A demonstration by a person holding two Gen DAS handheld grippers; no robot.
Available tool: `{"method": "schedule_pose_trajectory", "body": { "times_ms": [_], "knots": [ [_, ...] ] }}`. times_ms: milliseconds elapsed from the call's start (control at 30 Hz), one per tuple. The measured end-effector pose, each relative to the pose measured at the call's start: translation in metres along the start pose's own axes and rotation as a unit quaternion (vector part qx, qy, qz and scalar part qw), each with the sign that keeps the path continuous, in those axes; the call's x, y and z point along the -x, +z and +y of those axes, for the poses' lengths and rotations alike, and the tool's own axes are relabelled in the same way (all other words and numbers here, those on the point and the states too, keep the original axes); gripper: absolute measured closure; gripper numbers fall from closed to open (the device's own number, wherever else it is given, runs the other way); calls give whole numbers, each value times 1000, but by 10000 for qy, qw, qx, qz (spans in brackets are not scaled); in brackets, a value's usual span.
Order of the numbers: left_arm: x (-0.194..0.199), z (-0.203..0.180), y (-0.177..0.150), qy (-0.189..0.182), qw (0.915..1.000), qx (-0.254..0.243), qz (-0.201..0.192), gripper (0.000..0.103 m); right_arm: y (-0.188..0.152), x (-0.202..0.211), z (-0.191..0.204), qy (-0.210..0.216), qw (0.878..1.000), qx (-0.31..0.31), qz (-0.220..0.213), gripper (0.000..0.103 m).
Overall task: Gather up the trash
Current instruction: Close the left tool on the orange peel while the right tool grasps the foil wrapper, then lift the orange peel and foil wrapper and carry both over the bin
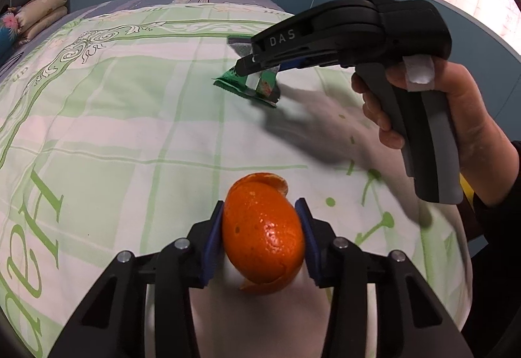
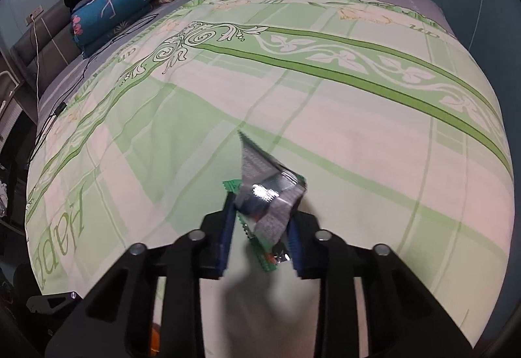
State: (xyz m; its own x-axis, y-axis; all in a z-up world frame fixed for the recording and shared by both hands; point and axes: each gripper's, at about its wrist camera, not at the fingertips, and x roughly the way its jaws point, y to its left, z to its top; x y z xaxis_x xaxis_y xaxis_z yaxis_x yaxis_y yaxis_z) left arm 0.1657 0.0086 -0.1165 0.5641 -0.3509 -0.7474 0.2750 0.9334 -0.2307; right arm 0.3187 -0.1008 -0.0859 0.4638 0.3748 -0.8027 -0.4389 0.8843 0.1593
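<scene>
Left tongs (image 1: 263, 229) clenched on orange peel (image 1: 262, 237), low over the bed (image 1: 130, 130). Right tongs (image 2: 260, 227) grasping a crumpled green-and-silver wrapper (image 2: 268, 198), which from the left wrist view sits at 12 o'clock beyond the peel.

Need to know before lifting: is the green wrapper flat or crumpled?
Crumpled. The green wrapper stands folded into a peak between the right gripper's jaws, silver inside showing.

Dim room, fisheye bending, soft shadows
</scene>
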Motion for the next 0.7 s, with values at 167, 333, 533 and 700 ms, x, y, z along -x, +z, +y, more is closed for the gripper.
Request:
{"method": "schedule_pose_trajectory", "body": {
  "times_ms": [167, 333, 533, 700],
  "knots": [
    [9, -1, 0, -137, 9998, -13, -107, 64, -1, 10, 4, 45, 10000, -4, -29, 82],
    [17, 1, 1, -223, 9996, 9, -181, 64, -4, 33, 6, 85, 9998, -15, -164, 82],
    [38, -10, 2, -285, 9988, -26, -405, 64, -14, 74, -1, 89, 9992, -139, -352, 82],
    [65, -26, 4, -304, 9971, -119, -685, 64, -33, 118, -13, 28, 9983, -260, -518, 82]
  ]
}}
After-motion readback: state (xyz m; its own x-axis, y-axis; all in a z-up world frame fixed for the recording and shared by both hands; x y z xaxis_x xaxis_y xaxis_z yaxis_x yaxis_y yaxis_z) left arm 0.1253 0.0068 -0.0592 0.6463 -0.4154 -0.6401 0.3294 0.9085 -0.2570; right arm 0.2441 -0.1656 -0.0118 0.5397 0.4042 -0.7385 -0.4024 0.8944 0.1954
